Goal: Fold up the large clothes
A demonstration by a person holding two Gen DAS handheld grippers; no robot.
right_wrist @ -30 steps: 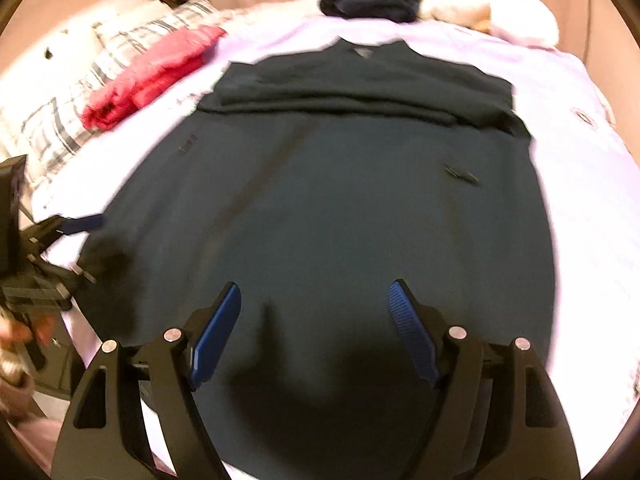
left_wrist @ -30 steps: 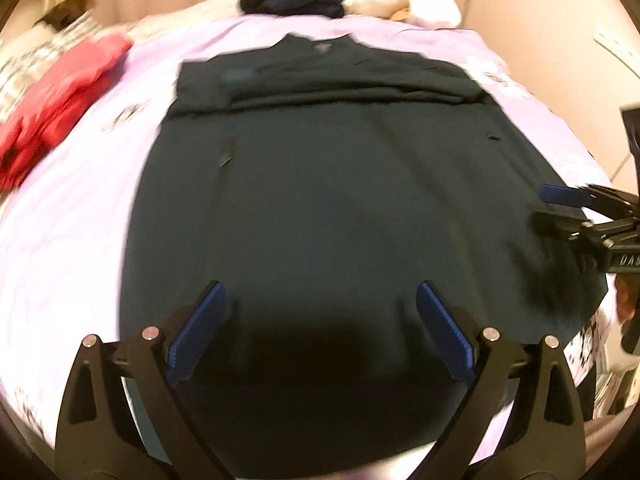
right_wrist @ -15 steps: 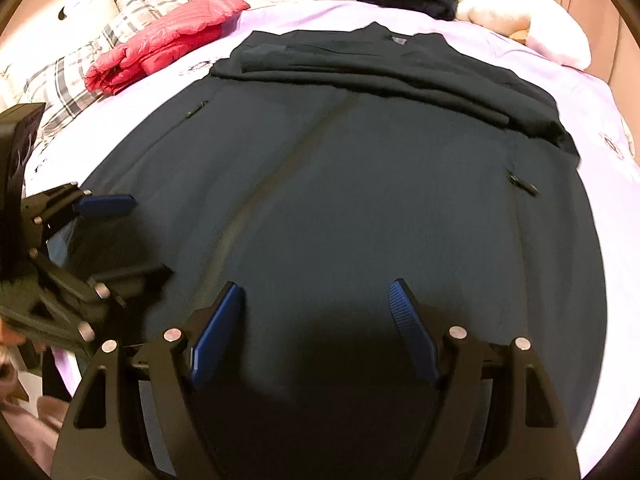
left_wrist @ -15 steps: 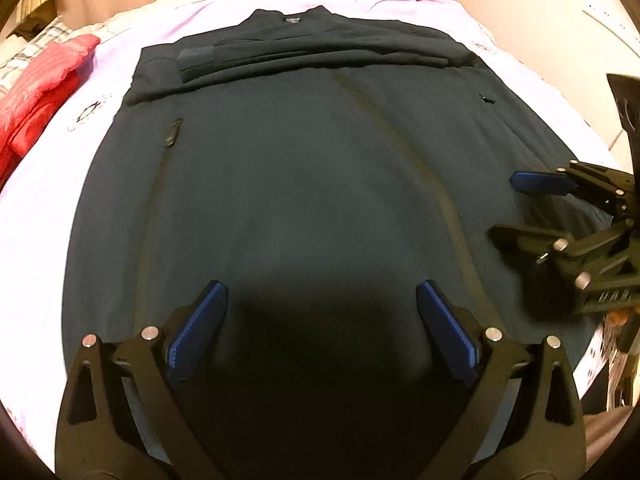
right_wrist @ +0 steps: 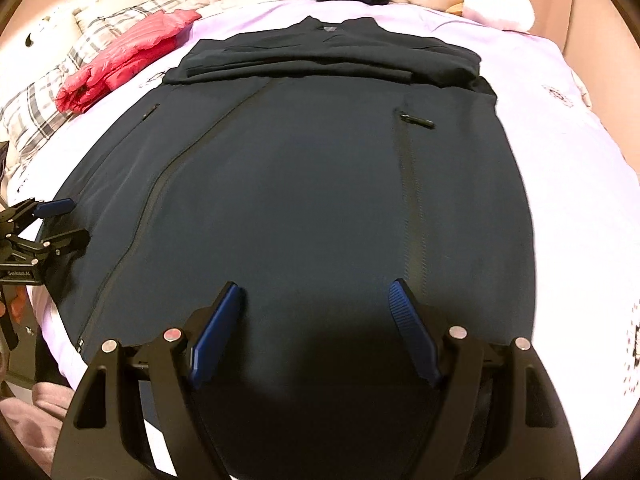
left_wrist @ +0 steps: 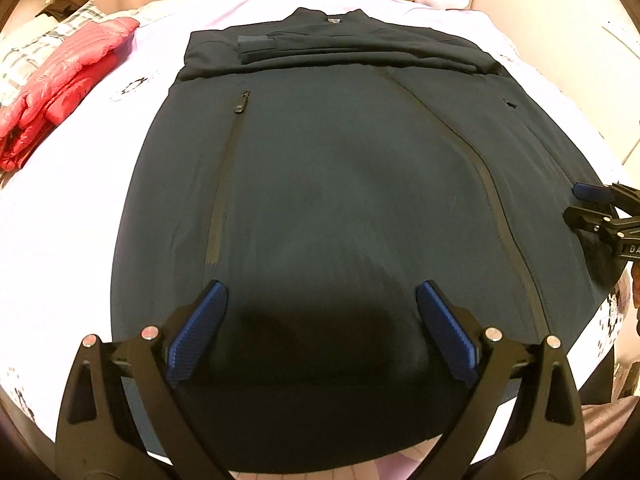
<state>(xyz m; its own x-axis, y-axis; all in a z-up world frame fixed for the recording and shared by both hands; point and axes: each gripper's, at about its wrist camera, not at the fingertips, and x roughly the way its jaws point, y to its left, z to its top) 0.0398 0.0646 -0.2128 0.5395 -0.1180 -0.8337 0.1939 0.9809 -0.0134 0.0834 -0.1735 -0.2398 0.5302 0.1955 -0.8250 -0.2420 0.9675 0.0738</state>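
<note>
Lilac bed [left_wrist: 80, 208]: dark jacket [left_wrist: 344, 184] spread flat, sleeves folded across.

Both grippers [left_wrist: 320, 332] nearer the jacket [left_wrist: 340, 200]

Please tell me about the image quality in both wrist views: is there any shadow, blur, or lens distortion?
Left wrist view: strong fisheye bending, a dark shadow on the dark jacket between the open left gripper fingers, corners vignetted, mostly sharp. Right wrist view: same bulging distortion, a shadow ahead of the open right gripper, slight smear along the jacket's right edge and on the lilac bedsheet.
</note>
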